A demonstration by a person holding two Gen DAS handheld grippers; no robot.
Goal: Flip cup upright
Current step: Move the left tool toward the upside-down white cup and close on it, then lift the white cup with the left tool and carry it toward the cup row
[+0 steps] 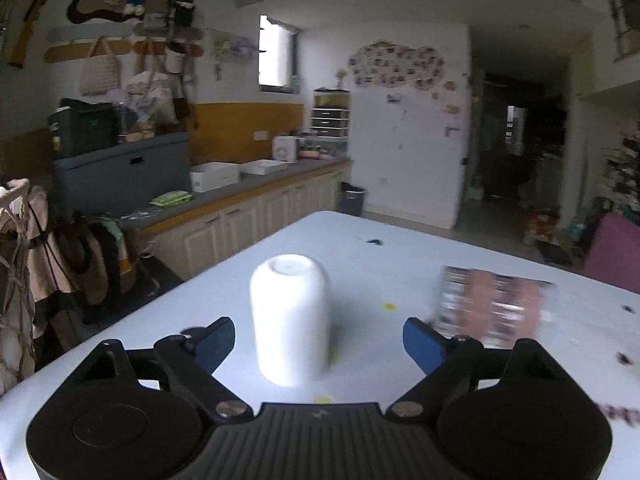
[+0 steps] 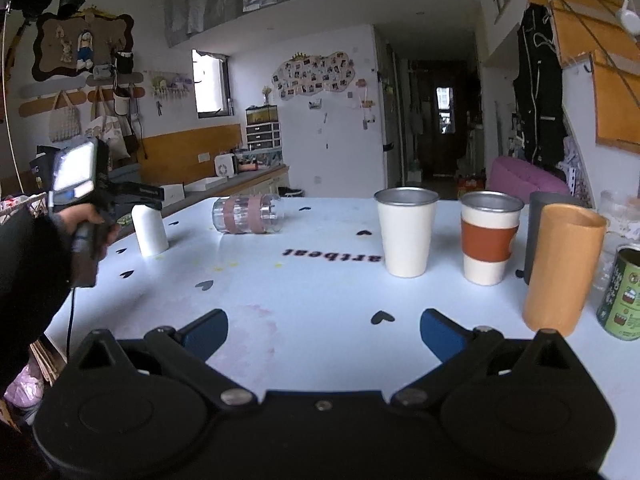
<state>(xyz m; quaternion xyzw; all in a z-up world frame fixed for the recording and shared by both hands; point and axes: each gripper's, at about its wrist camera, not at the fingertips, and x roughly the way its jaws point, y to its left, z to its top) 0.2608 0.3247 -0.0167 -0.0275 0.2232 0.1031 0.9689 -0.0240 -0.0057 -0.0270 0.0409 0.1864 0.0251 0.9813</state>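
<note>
A white cup [image 1: 290, 318] stands upside down on the pale blue table [image 1: 380, 264], base up. My left gripper [image 1: 318, 344] is open, its blue pads on either side of the cup's lower part and apart from it. The cup also shows in the right wrist view [image 2: 150, 229] at the far left, next to the hand-held left gripper [image 2: 138, 196]. A clear ribbed cup with pink bands [image 2: 248, 214] lies on its side; it is blurred in the left wrist view [image 1: 494, 308]. My right gripper [image 2: 324, 330] is open and empty above the table.
Upright on the right stand a white metal cup [image 2: 406, 232], a white cup with a brown sleeve [image 2: 489, 238], an orange tumbler [image 2: 560, 274], a dark grey cup [image 2: 538, 216] and a green can [image 2: 622, 294]. A counter with cabinets [image 1: 240, 208] runs along the left wall.
</note>
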